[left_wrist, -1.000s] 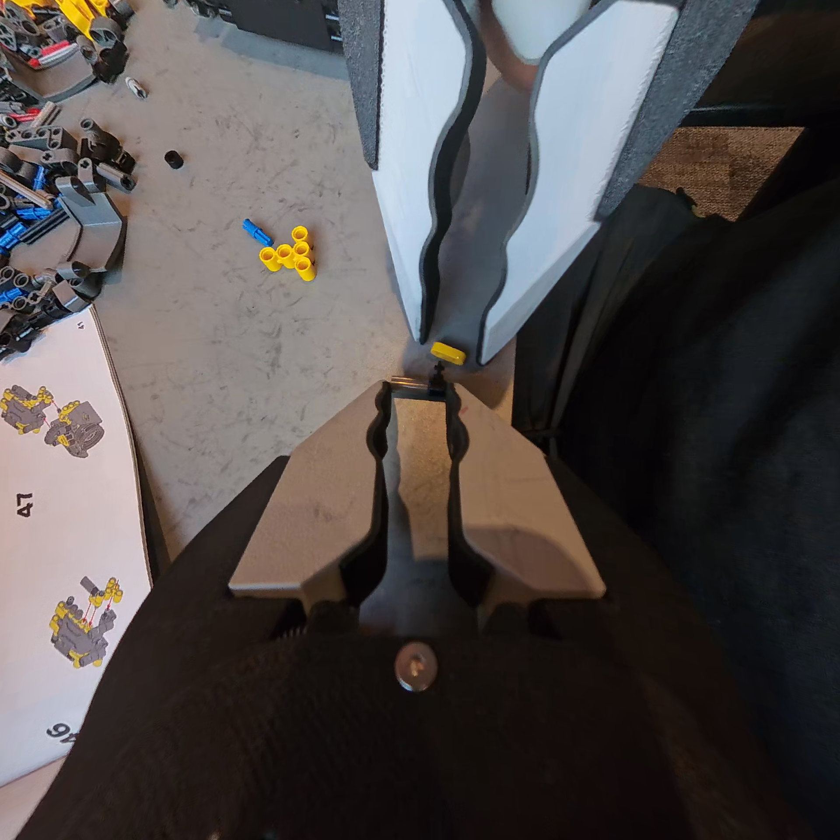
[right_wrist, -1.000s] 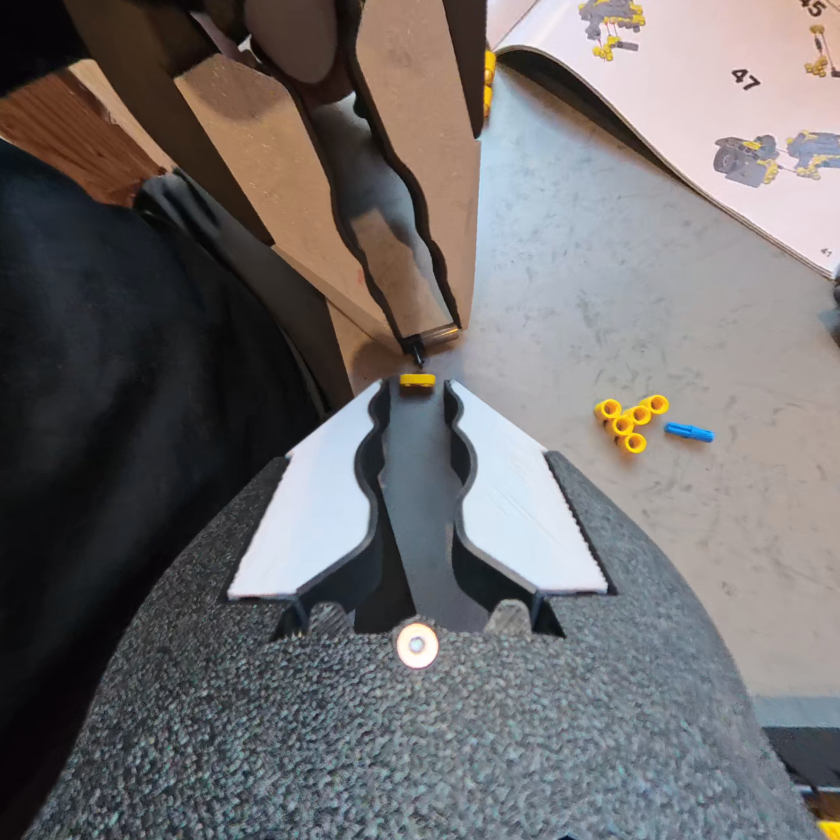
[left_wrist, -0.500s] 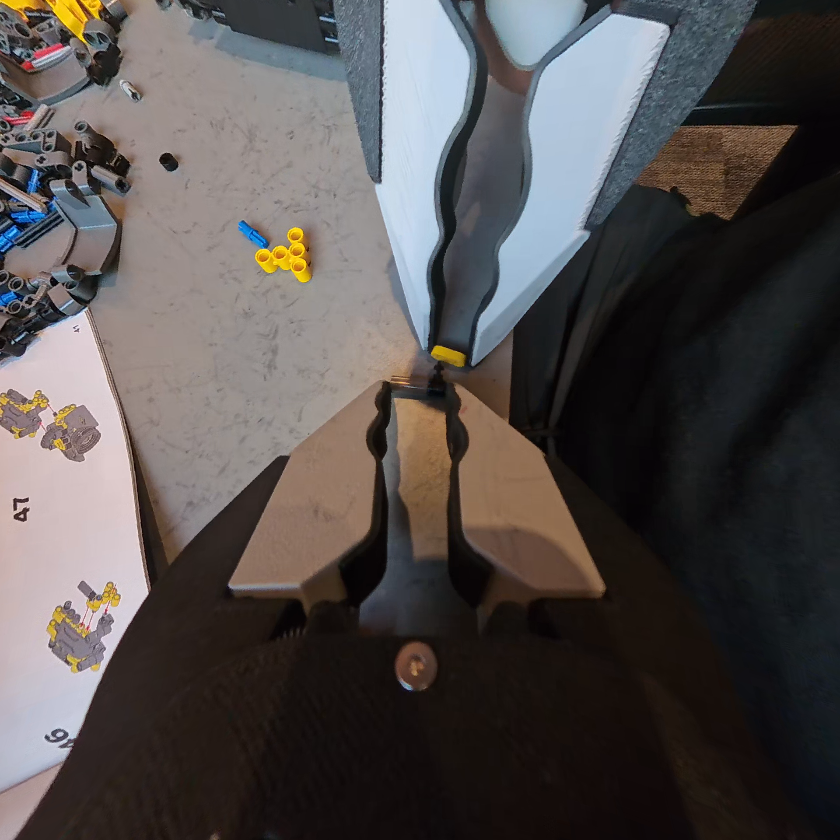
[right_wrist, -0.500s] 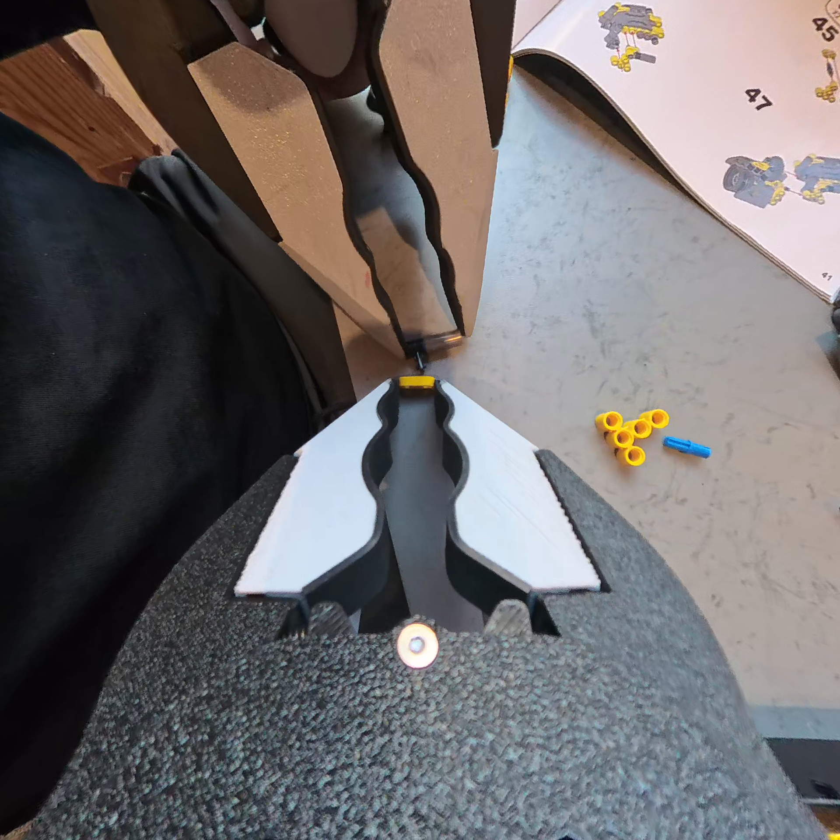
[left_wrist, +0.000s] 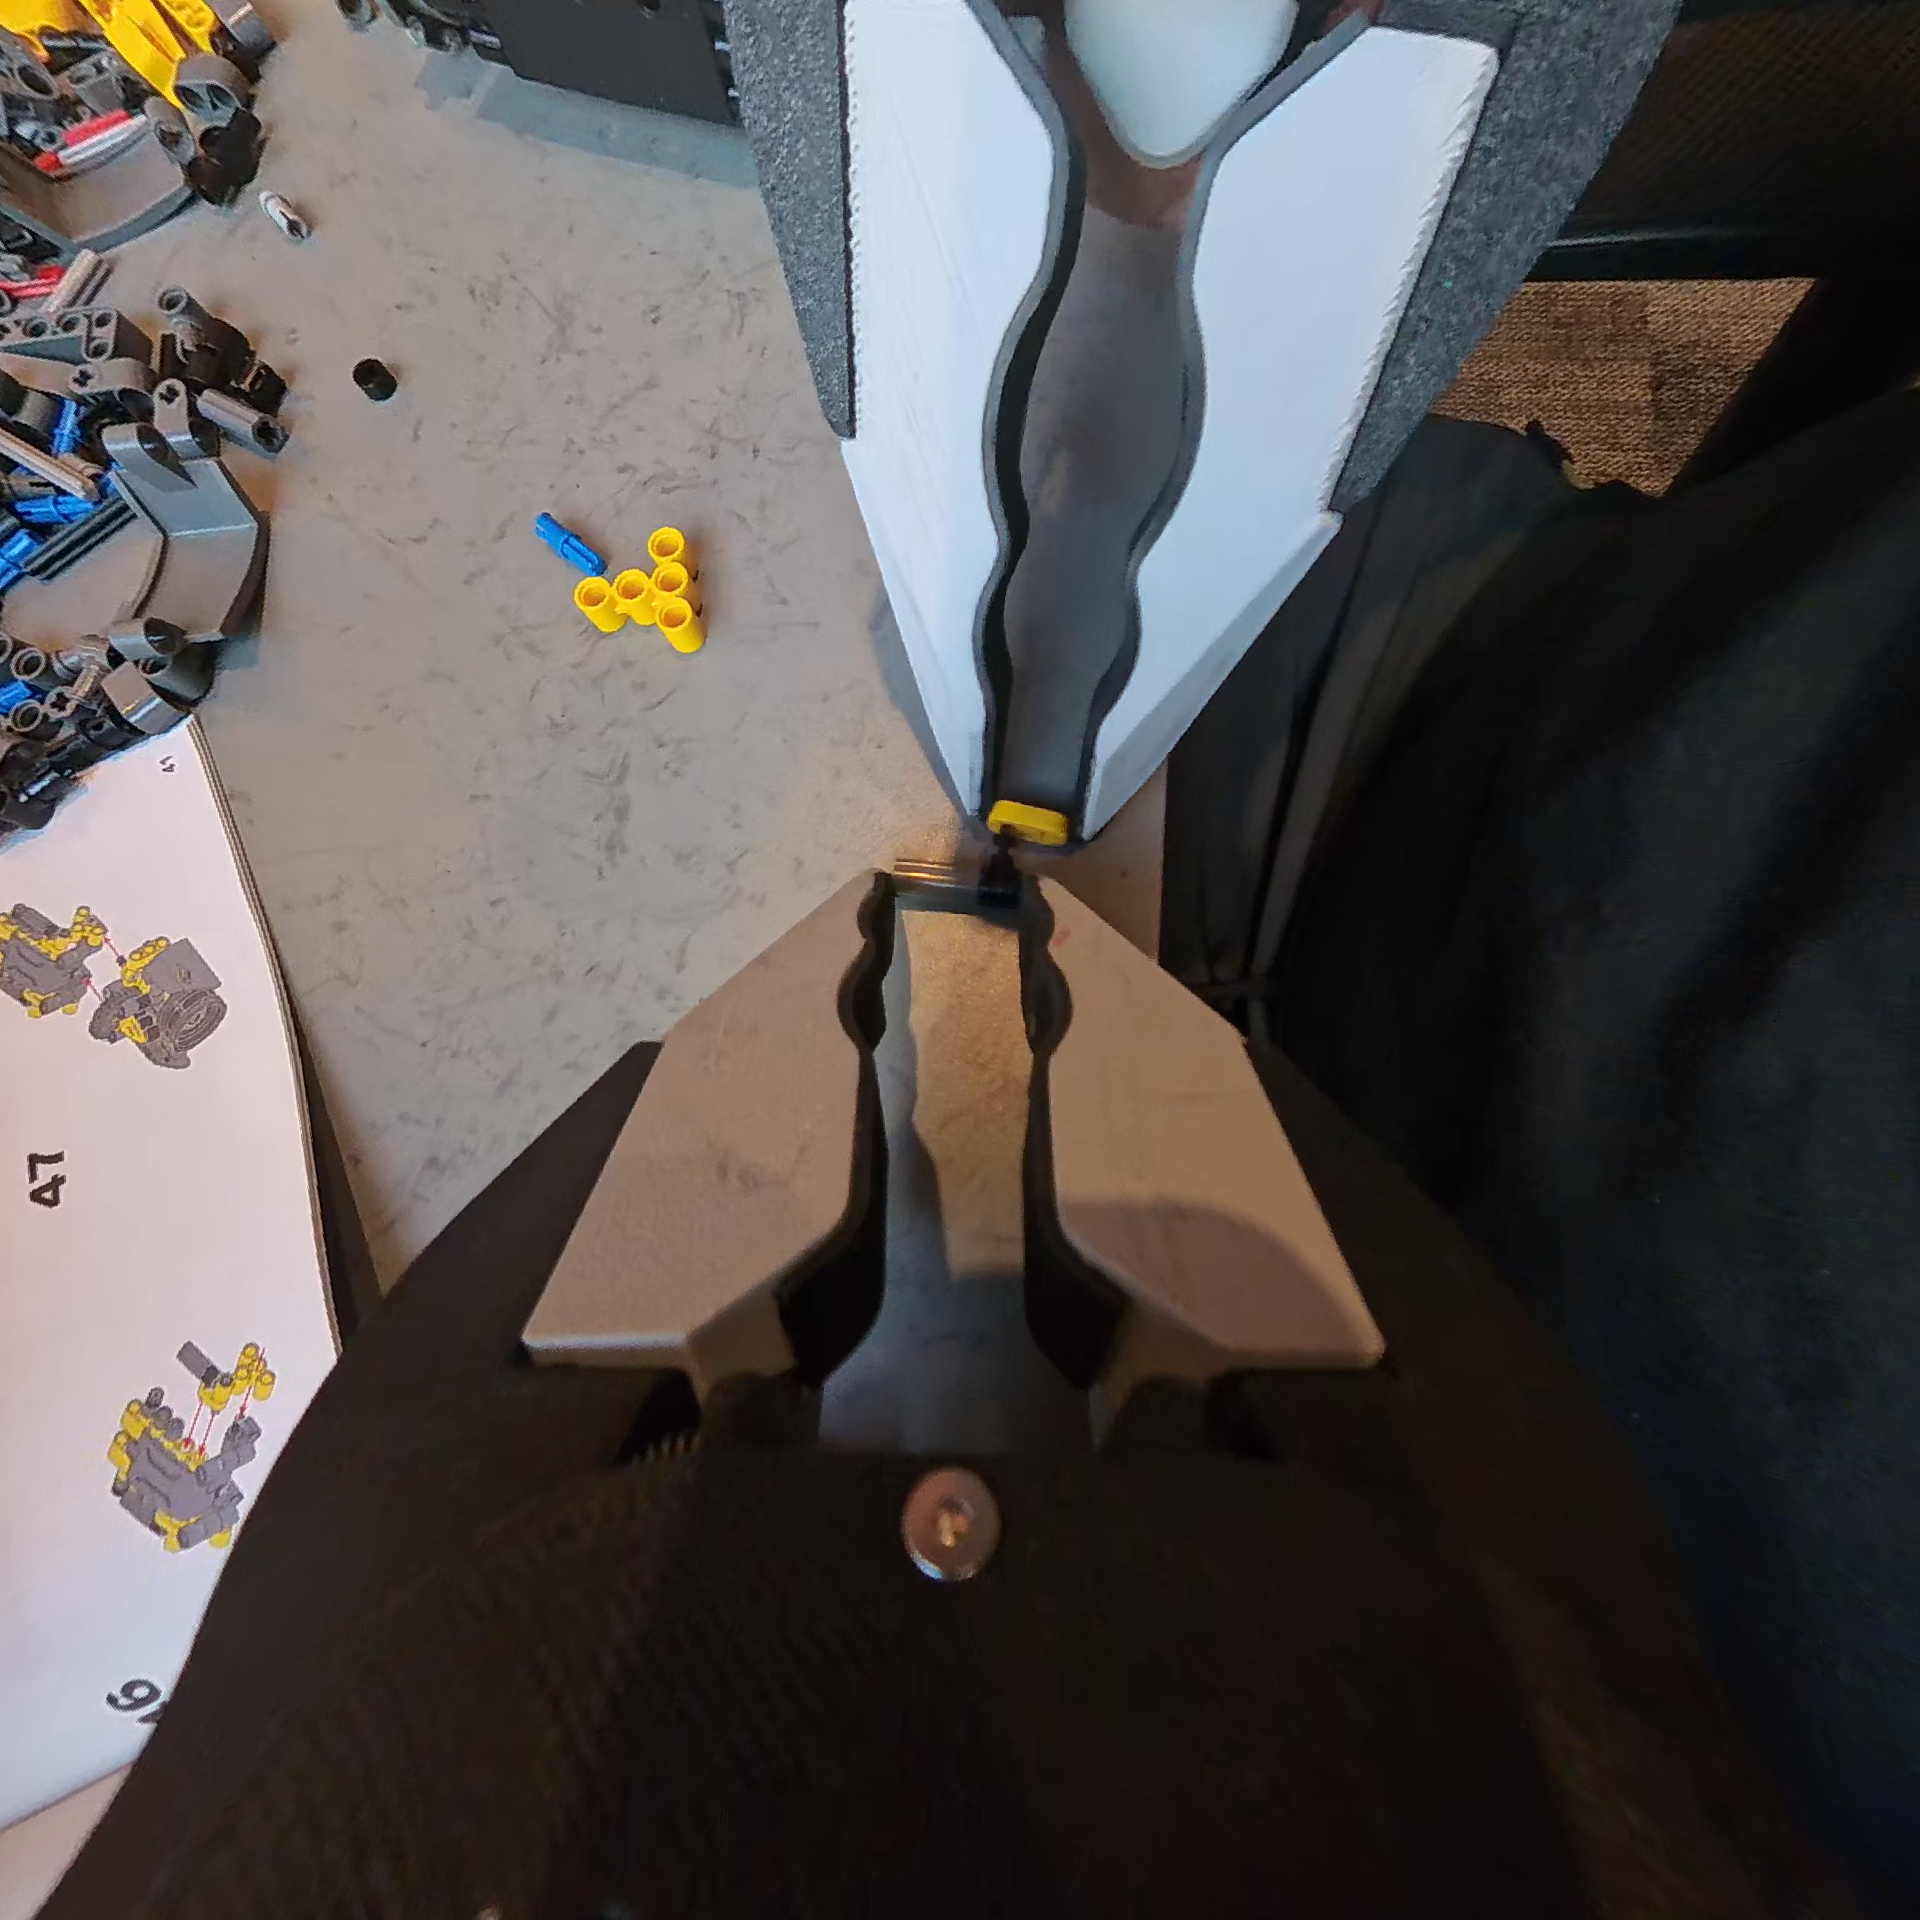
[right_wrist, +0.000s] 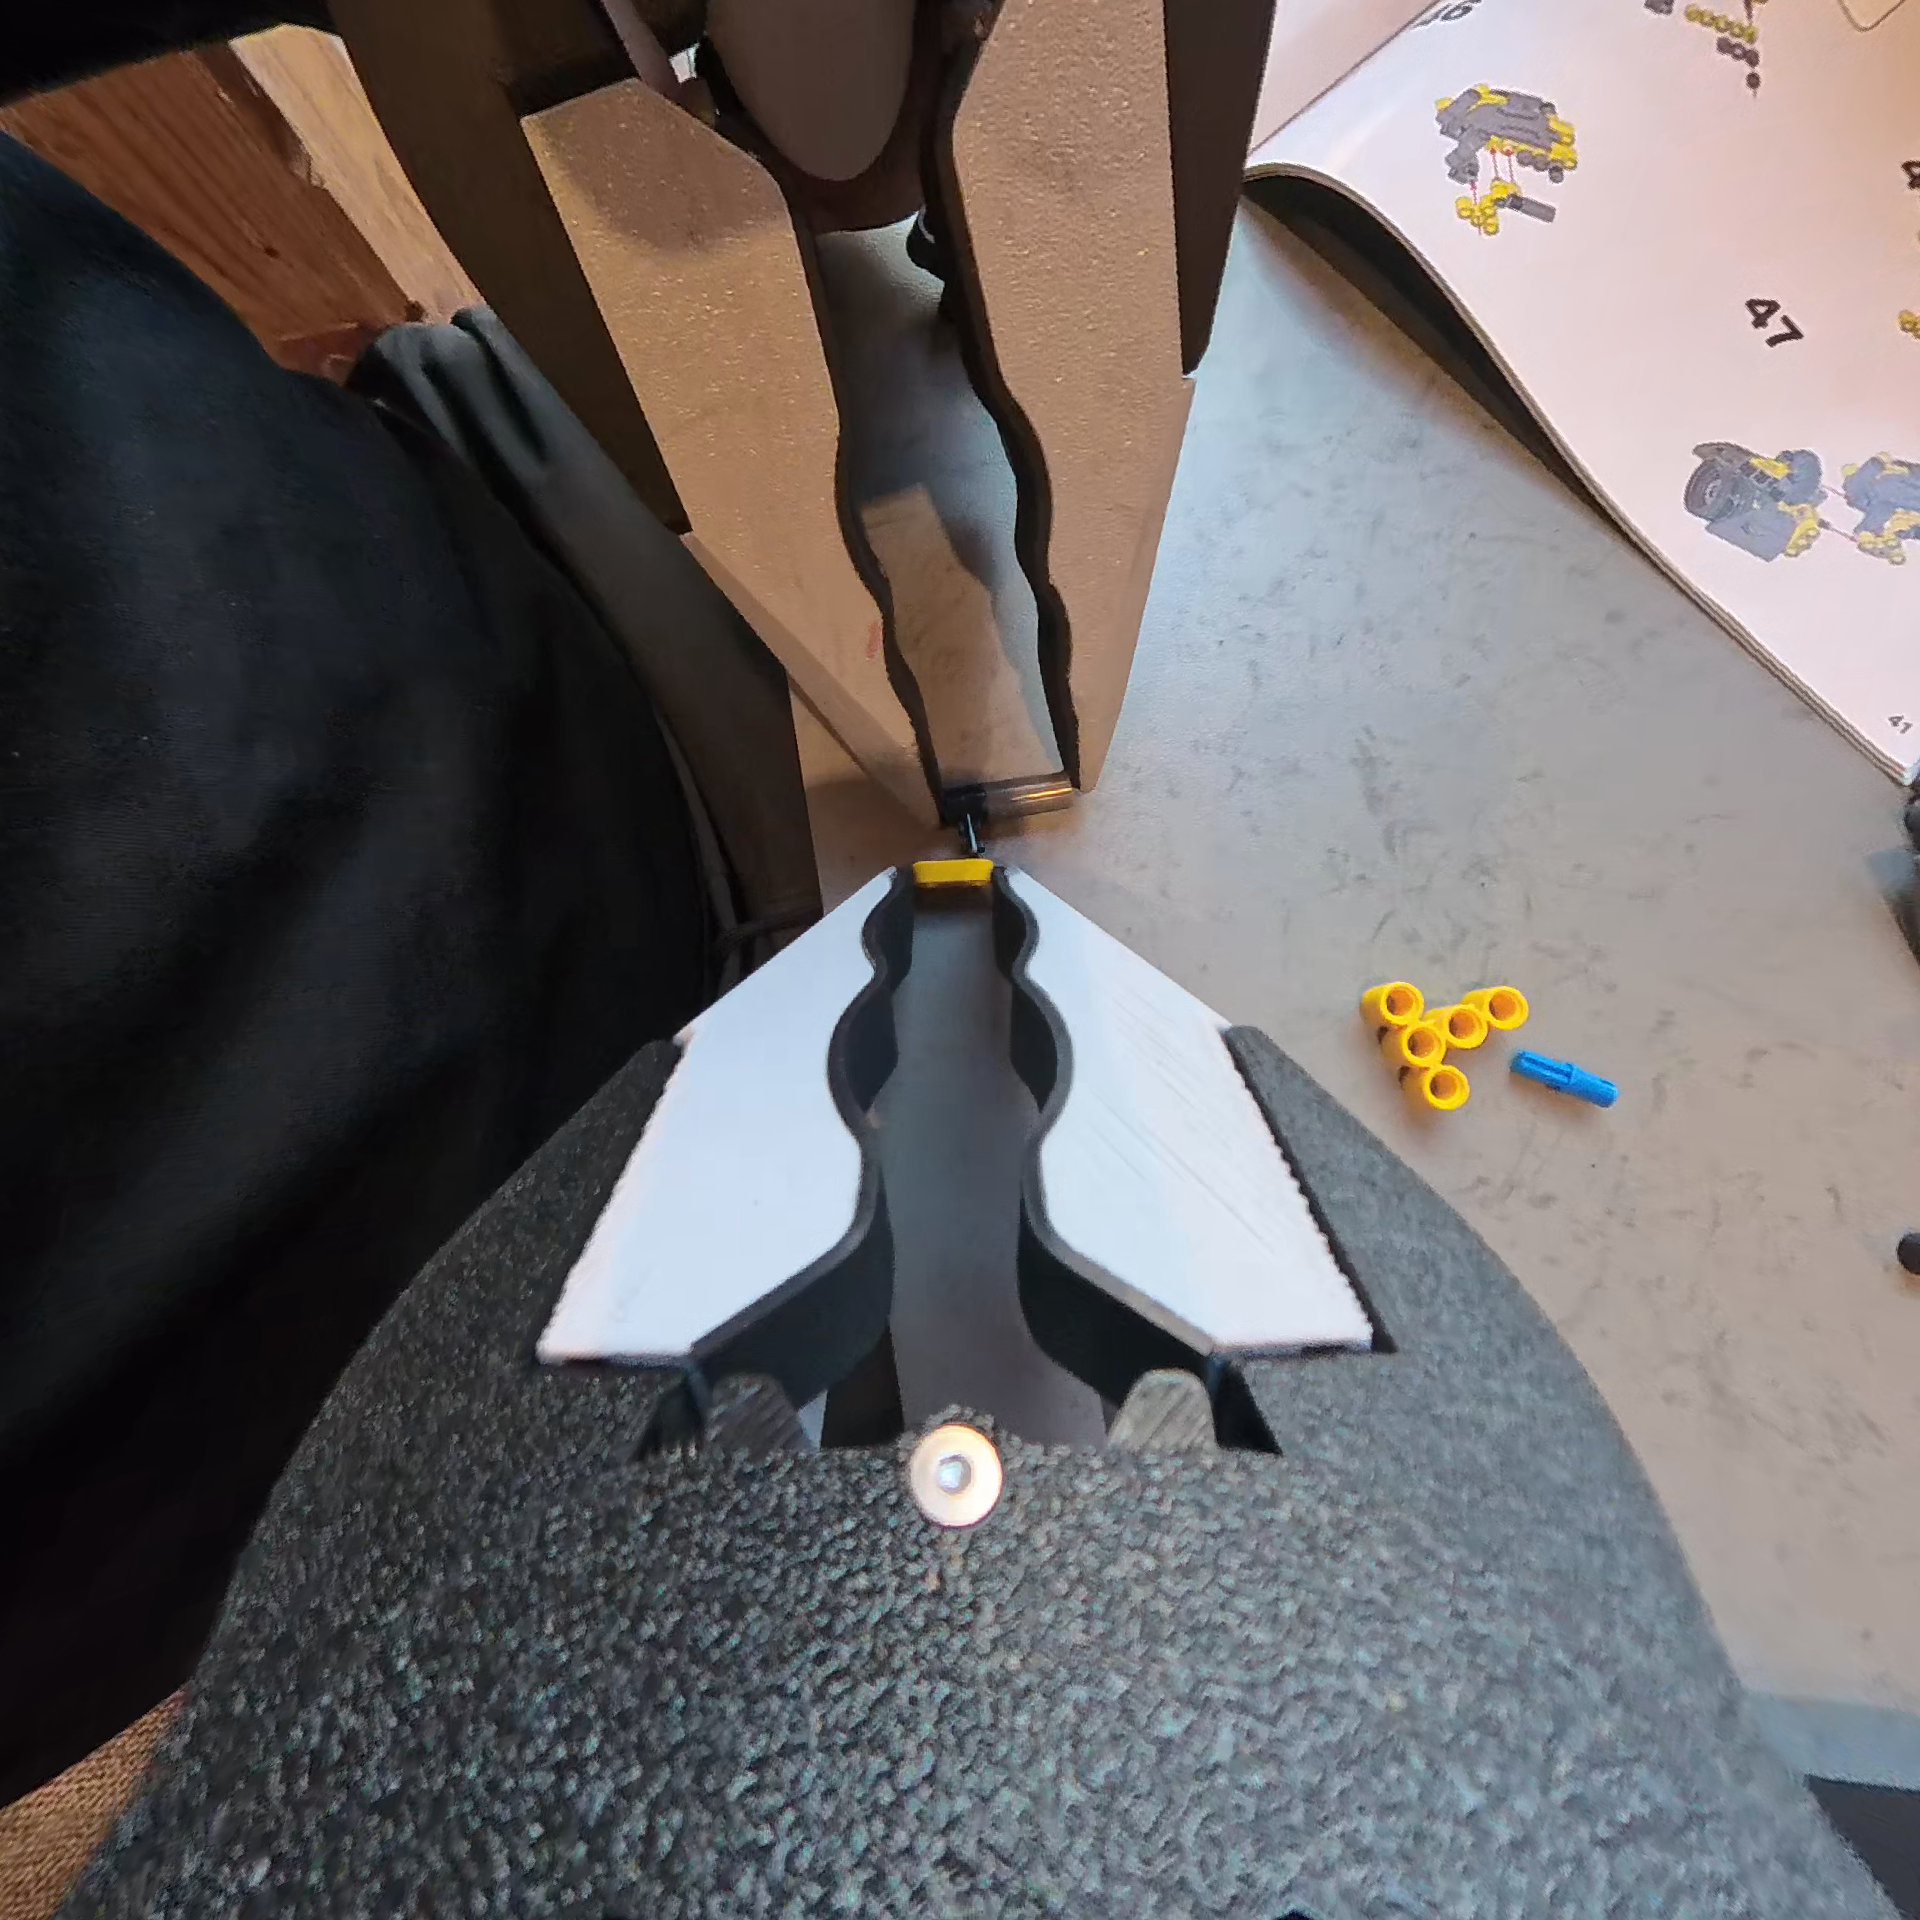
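My left gripper (left_wrist: 961, 891) has grey fingers and is shut on a short grey rod (left_wrist: 928, 875) held crosswise at its tips. A small black pin (left_wrist: 1000, 871) sticks out from the rod's right end. My right gripper (right_wrist: 951, 881) has white fingers and is shut on a small yellow piece (right_wrist: 950, 871). The two grippers face each other tip to tip above the table's near edge. The black pin (right_wrist: 968, 817) points at the yellow piece with a narrow gap between them. In the left wrist view the yellow piece (left_wrist: 1027, 823) sits just above the pin.
A yellow cluster of connectors (left_wrist: 644, 592) and a blue pin (left_wrist: 568, 543) lie on the grey table (left_wrist: 520, 831). A pile of grey, black and blue parts (left_wrist: 94, 468) and an open instruction booklet (left_wrist: 125, 1143) lie to the left. A person's dark clothing (left_wrist: 1610, 1039) is beside the table edge. Left and right tips are no more than a few centimetres apart.
My right gripper's fingers have closed in on the yellow piece and moved slightly toward the black pin. My left gripper has held still with the rod.
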